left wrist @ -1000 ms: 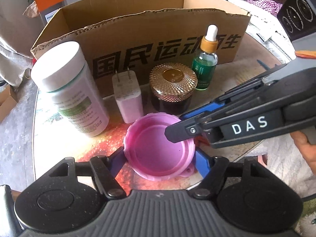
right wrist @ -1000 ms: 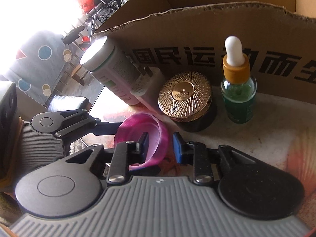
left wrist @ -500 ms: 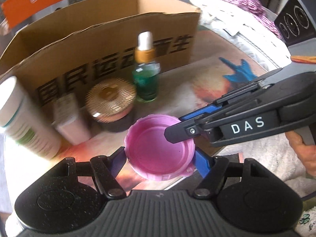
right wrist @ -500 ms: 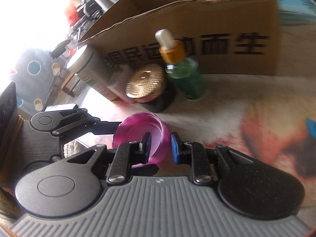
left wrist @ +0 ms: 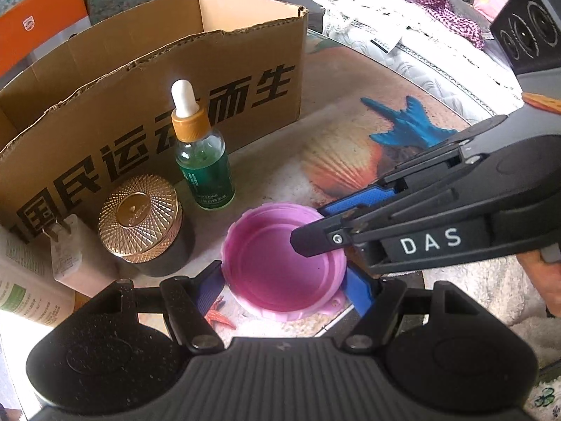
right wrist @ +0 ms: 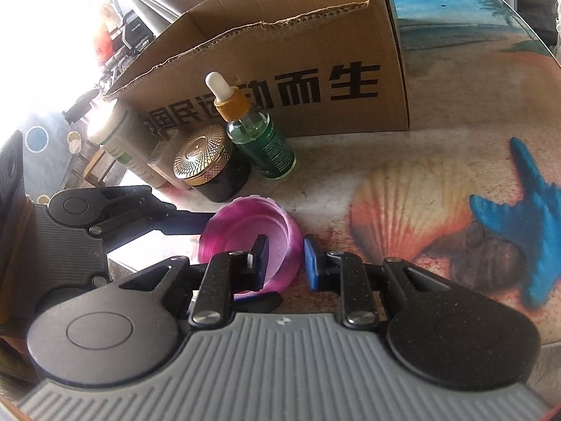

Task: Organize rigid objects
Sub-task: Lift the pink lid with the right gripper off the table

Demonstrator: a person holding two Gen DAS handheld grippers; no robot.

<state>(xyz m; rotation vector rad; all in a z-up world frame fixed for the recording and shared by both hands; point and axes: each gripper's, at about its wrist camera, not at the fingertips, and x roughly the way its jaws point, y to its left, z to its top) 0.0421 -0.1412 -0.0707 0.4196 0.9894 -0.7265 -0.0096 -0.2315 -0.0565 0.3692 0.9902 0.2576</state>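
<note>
A pink round lid [left wrist: 277, 273] lies open side up between both grippers, just above or on the printed table [left wrist: 336, 161]. My left gripper [left wrist: 284, 286] spans the lid's full width, a blue pad pressed on each side. My right gripper [left wrist: 315, 224] comes in from the right and pinches the lid's right rim. In the right wrist view the right gripper [right wrist: 284, 263] has one finger inside the lid [right wrist: 245, 224] and one outside. The left gripper's fingers [right wrist: 175, 219] reach in from the left.
A green dropper bottle [left wrist: 207, 172], a gold-lidded dark jar [left wrist: 140, 221], a white charger plug [left wrist: 66, 256] and a white pill bottle [left wrist: 21, 287] stand in a row before an open cardboard box [left wrist: 140, 80]. Cloth [left wrist: 403, 35] and a black speaker [left wrist: 529, 24] lie far right.
Both grippers have carried the pink lid to the right along the table. The row of bottles and the box have slid left in both views. Neither grip has changed.
</note>
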